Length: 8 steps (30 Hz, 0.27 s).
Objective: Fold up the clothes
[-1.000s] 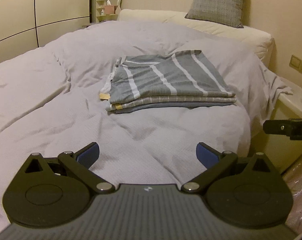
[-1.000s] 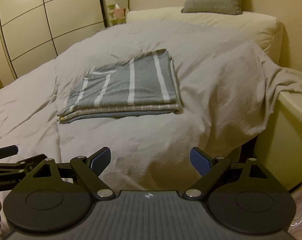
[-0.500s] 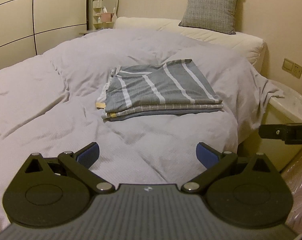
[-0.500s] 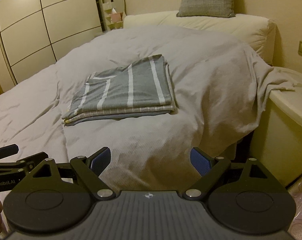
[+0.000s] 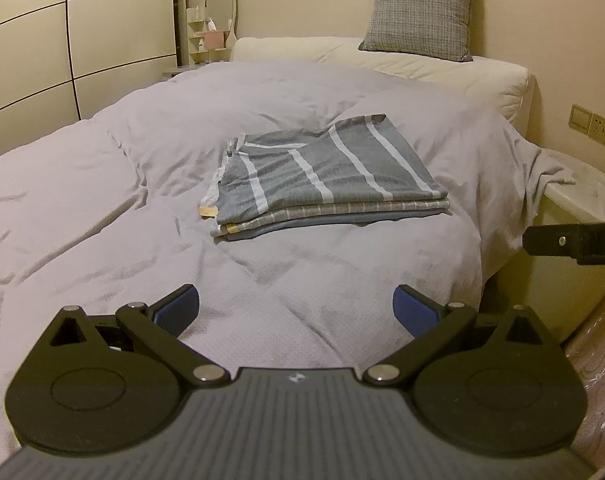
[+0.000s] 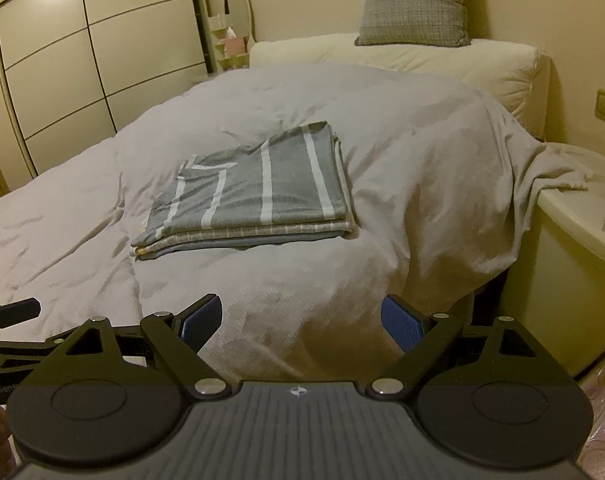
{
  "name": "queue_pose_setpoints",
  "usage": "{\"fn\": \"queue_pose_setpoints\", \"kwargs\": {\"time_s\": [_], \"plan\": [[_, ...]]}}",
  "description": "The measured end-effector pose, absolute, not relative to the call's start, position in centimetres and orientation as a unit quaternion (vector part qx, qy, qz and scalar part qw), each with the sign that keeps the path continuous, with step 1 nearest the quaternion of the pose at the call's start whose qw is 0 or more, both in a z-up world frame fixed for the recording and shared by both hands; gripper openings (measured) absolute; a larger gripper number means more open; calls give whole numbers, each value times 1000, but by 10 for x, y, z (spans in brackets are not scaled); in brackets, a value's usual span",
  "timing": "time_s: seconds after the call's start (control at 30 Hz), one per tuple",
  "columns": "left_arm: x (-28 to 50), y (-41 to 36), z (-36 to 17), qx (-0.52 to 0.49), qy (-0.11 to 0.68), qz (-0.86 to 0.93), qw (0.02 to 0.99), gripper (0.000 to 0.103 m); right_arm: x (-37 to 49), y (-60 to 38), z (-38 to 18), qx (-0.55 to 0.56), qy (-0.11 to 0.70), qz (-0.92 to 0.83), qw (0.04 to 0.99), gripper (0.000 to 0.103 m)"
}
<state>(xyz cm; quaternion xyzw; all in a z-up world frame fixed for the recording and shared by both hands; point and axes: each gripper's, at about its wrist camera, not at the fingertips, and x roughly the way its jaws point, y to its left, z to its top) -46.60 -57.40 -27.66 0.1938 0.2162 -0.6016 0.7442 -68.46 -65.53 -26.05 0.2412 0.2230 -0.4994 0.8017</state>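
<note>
A folded grey garment with white stripes (image 5: 322,176) lies flat in several layers on the pale duvet (image 5: 102,208), well beyond both grippers. In the right wrist view the same folded garment (image 6: 254,192) sits left of centre. My left gripper (image 5: 296,308) hovers open over the near edge of the bed, with nothing between its blue pads. My right gripper (image 6: 302,320) is also open and empty, near the bed's corner. Part of the right gripper (image 5: 578,240) shows at the right edge of the left wrist view, and the left gripper (image 6: 10,344) at the left edge of the right wrist view.
A grey cushion (image 5: 418,8) leans on the cream headboard (image 5: 442,68). A wardrobe (image 5: 62,40) with sliding doors stands on the left. A cream nightstand (image 6: 574,264) is at the bed's right side, partly draped by the duvet corner. An oval mirror (image 5: 220,4) and small shelf stand behind.
Both grippers have drawn back and risen from the bed, so the folded garment looks farther away. Both stay open and the garment has not moved.
</note>
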Motion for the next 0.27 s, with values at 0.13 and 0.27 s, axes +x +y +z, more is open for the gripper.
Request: {"fn": "queue_pose_setpoints", "kwargs": {"time_s": [0.13,0.27], "plan": [[-467,-573,-277,194,215,-600,746,102,-684,-654,-259,242,221,-499,803,89],[-467,-571,-278,193,211,-599,748,102,-684,-654,-258,242,219,-498,803,89]]}}
